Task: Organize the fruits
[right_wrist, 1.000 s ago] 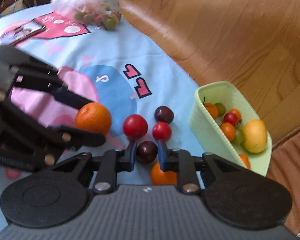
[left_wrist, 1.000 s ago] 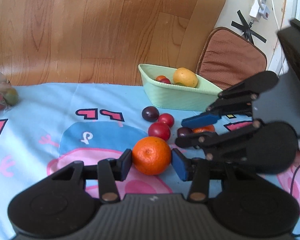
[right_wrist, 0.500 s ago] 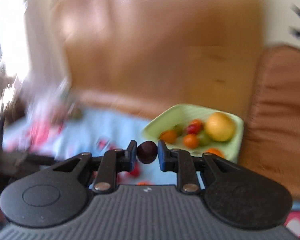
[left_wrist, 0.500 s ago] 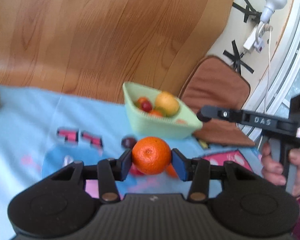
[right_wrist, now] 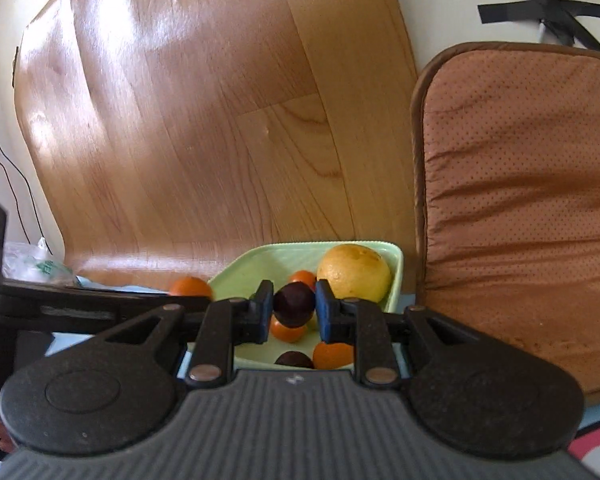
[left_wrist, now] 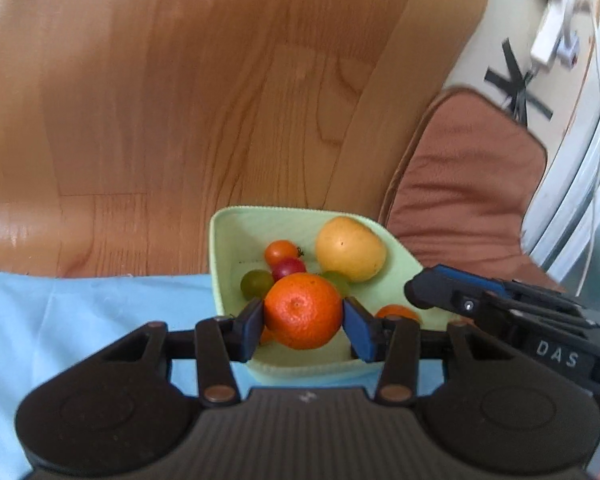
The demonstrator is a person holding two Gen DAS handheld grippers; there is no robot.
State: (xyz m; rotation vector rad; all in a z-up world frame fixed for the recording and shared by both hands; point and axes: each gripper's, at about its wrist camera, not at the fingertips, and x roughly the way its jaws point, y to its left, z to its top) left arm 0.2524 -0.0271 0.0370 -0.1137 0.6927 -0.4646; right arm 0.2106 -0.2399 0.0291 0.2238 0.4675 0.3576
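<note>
My left gripper is shut on an orange mandarin and holds it over the near part of the pale green bowl. The bowl holds a yellow fruit, small red, orange and green fruits, and another mandarin. My right gripper is shut on a dark plum above the same bowl, where a second dark plum and the yellow fruit lie. The right gripper's fingers reach over the bowl's right side in the left wrist view.
The bowl stands on a light blue cloth at its far edge, on a wooden floor. A brown cushion lies right of the bowl. A clear plastic bag lies at the far left.
Both grippers lifted their fruits off the cloth and carried them toward the bowl. They now hang over it, the bowl much nearer in both views.
</note>
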